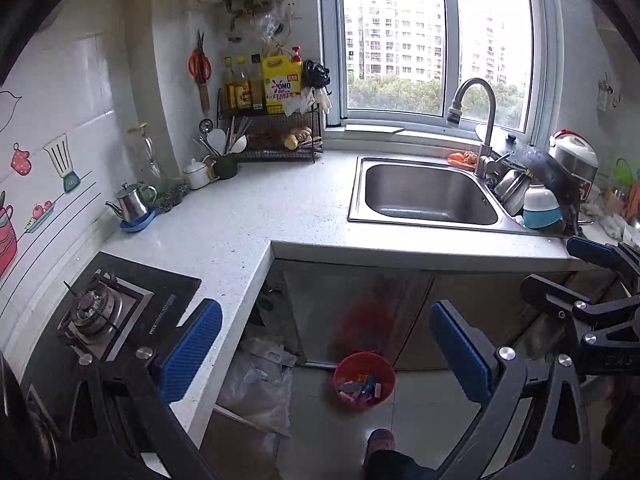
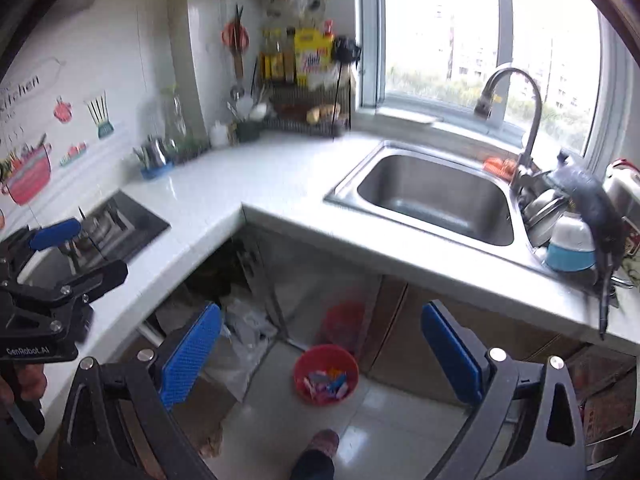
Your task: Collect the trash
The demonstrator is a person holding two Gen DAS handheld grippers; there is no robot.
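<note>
Both grippers hang high over the kitchen w/ nothing in them: left gripper has its blue pads spread wide, right gripper likewise wide, only air between.

The task's thing, a red bin, sits on the floor tiles below the counter, in front of the cabinet, w/ colourful wrappers inside. So trash looks already dropped; step in hand reads as done/scan for more.

Next move, I'd judge: look over counter & floor for leftovers.

Left view is sharp, shows the person's slipper near the bin. Right view is blurred but shows the "Kitchen" wall lettering & a hand on the left gripper's handle.
</note>
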